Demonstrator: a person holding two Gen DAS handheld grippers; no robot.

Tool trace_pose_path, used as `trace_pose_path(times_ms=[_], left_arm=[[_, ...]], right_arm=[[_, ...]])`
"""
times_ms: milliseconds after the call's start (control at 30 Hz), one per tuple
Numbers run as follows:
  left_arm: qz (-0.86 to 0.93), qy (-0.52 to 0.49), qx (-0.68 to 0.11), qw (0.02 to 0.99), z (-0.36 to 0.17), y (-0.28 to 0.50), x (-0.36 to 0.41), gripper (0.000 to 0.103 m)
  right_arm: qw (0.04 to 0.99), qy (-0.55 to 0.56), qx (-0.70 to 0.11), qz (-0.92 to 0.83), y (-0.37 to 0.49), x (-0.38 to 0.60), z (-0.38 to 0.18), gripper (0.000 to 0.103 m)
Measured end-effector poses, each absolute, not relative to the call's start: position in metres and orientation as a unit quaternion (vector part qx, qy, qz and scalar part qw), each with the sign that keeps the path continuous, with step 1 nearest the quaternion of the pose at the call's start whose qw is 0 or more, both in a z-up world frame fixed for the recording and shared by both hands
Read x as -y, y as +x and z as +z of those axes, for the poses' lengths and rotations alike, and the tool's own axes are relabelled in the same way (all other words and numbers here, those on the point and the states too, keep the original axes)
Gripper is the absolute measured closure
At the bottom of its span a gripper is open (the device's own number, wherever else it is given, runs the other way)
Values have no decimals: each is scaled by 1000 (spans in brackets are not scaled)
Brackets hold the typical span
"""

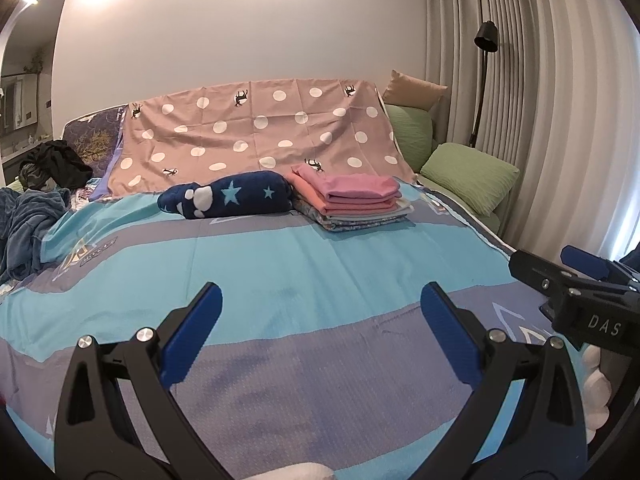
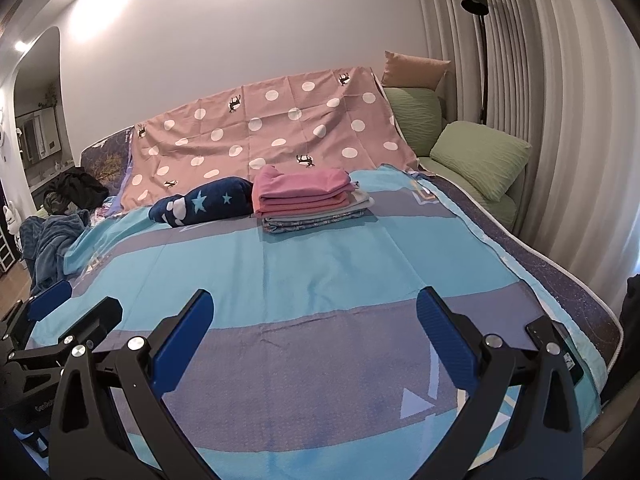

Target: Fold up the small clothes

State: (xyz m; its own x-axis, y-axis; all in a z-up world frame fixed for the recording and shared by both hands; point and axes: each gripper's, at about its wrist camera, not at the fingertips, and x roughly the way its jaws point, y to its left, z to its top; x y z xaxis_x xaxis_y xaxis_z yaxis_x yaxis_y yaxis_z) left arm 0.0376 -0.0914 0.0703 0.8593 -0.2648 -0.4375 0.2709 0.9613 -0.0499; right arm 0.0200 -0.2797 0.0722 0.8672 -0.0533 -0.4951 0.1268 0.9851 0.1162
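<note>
A neat stack of folded clothes (image 1: 352, 198) (image 2: 308, 200), pink on top and grey-blue below, rests at the far side of the bed. Beside it on the left lies a rolled navy fleece with stars (image 1: 228, 198) (image 2: 200, 202). My left gripper (image 1: 320, 312) hovers open over the near part of the blue and grey bedspread (image 1: 280, 264), nothing between its blue pads. My right gripper (image 2: 314, 312) is likewise open and holds nothing. Each gripper shows at the edge of the other's view: the right gripper's body (image 1: 580, 292), the left gripper's body (image 2: 60, 320).
A pink polka-dot sheet (image 1: 260, 136) drapes the headboard. Green pillows (image 1: 468, 176) sit at the right by the curtains and a black floor lamp (image 1: 482, 80). A crumpled blue blanket (image 1: 28, 228) and dark clothes (image 1: 56, 164) lie at the left edge. The bed's right edge (image 2: 568, 276) drops off.
</note>
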Motion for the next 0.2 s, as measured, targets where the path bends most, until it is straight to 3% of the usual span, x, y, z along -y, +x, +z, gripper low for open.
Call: trace_pose_path(times_ms=[200], left_arm=[[-140,5,-228,963,70,38,91,2]], right_arm=[[963,71,-254,-44,20,279,71,1]])
